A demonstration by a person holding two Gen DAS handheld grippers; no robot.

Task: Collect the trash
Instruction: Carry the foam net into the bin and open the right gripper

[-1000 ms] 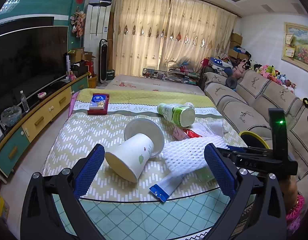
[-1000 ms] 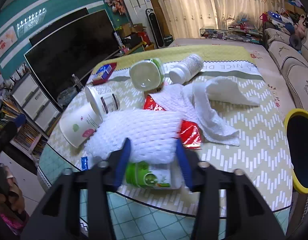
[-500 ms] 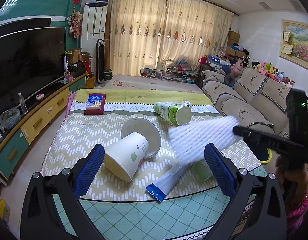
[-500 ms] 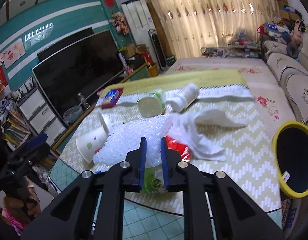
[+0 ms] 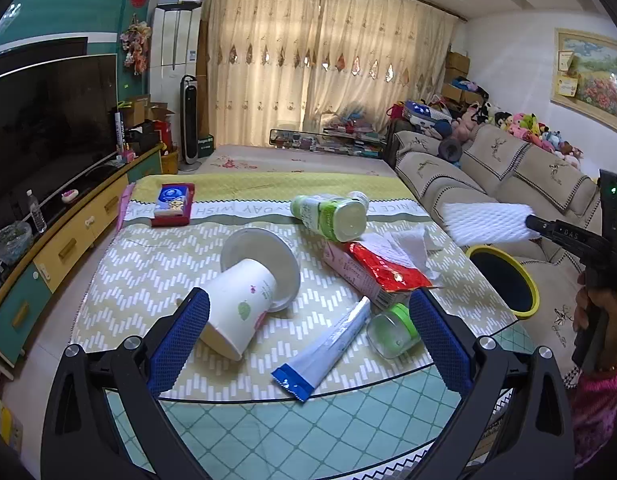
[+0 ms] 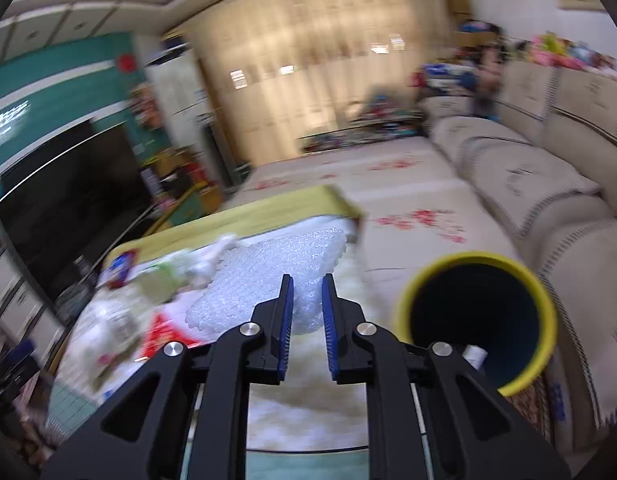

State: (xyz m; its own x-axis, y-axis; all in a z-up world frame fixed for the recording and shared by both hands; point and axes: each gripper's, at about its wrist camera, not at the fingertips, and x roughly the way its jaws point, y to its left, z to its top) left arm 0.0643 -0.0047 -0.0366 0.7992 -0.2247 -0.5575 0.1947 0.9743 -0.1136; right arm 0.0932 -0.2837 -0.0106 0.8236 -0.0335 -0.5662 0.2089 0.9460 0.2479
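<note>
My right gripper [image 6: 306, 300] is shut on a white foam net sleeve [image 6: 268, 272] and holds it in the air; in the left wrist view the sleeve [image 5: 484, 222] hangs above and just beyond the yellow-rimmed trash bin [image 5: 504, 280]. The bin [image 6: 474, 320] stands right of the table. My left gripper [image 5: 308, 340] is open and empty above the table's near edge. On the table lie a white paper cup [image 5: 244, 304], a blue-ended tube [image 5: 328, 352], a clear green-lidded jar [image 5: 392, 330], a red wrapper [image 5: 384, 270], white tissue [image 5: 400, 242] and a green bottle [image 5: 328, 216].
A red and blue tissue pack [image 5: 172, 204] lies at the table's far left. A TV and low cabinet [image 5: 48, 240] run along the left. A beige sofa [image 5: 508, 184] stands on the right behind the bin. The right wrist view is motion-blurred.
My right gripper lifted the foam sleeve off the table and swung it right, over towards the bin. The jar and red wrapper it covered now show. The left gripper stayed open and still.
</note>
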